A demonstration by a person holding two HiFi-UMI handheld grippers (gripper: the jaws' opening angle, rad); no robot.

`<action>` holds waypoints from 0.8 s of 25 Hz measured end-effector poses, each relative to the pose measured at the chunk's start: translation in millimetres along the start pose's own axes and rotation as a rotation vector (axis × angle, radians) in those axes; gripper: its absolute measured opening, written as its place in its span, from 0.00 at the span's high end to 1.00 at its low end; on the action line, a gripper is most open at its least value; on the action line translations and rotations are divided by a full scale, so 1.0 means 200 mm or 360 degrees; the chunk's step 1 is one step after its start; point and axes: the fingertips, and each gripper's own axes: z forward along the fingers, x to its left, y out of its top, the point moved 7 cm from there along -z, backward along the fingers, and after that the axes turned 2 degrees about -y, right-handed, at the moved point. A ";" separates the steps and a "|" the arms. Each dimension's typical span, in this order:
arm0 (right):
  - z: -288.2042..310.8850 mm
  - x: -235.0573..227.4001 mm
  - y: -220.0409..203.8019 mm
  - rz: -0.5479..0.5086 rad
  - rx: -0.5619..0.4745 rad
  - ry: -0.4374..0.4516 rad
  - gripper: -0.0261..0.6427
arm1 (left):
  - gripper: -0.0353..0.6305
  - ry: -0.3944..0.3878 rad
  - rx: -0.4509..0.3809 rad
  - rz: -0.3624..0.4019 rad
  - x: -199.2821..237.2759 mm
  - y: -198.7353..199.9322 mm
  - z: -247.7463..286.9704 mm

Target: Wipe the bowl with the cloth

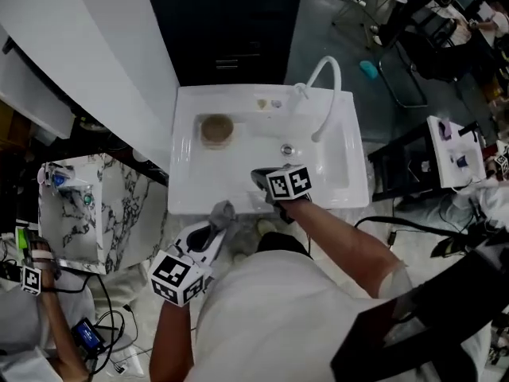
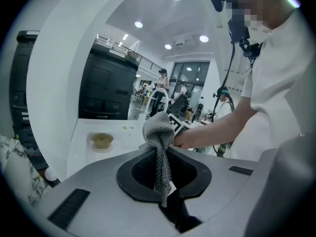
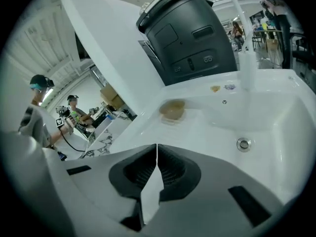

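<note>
Cloth hangs clamped in left tool; outstretched right tool closed, empty, over sink.

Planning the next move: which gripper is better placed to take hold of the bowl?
Right. The right gripper is empty, over the sink near the bowl; the left gripper holds the cloth.

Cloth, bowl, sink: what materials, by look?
Cloth: grey knit or woven fabric, matte; grid texture shows.
Bowl: tan, dull, maybe wood or bamboo; too small to be sure.
Sink: glossy white, likely ceramic or moulded resin; surface carries highlights.
</note>
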 end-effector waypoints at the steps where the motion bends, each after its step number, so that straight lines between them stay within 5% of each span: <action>1: -0.04 0.03 -0.03 -0.0023 -0.0010 -0.0001 0.93 | 0.89 -0.0006 -0.0002 0.0002 -0.01 -0.01 -0.01; 20: -0.65 0.52 -0.42 -0.0466 -0.0162 -0.0016 0.93 | 0.89 -0.0025 -0.0035 -0.0036 -0.18 -0.17 -0.10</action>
